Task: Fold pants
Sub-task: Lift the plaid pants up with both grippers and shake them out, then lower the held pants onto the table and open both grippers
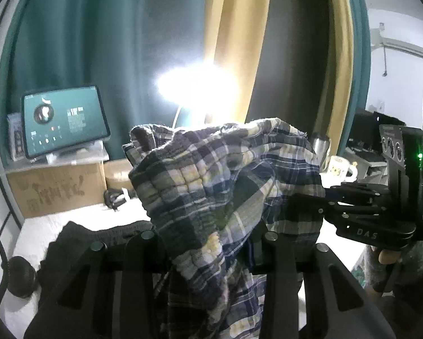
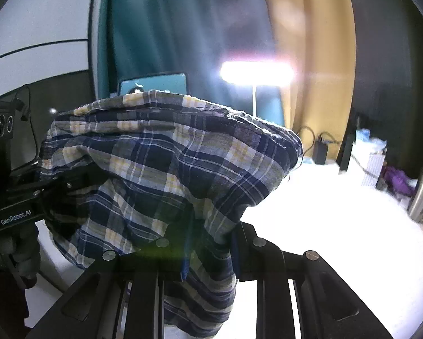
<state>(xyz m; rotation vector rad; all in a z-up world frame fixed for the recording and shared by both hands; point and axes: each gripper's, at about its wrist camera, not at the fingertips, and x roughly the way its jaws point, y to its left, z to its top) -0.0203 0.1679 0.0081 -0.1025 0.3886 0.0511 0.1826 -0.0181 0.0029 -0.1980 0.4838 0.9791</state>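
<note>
The soft, light blue-and-yellow plaid cotton pants (image 1: 219, 197) hang bunched in the air above the white table (image 2: 338, 212), between the two tools. The left gripper (image 1: 211, 243) pinches a fold of the cloth, and so does the right gripper (image 2: 208, 243), jaws narrow. Limp fabric likely sags and slips; grasping at hems or waistband suits best. Crumpled so, its long axis cannot be told.

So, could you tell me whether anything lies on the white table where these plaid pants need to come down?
A dark garment lies on the white table below the plaid pants; the right side looks bare.
</note>
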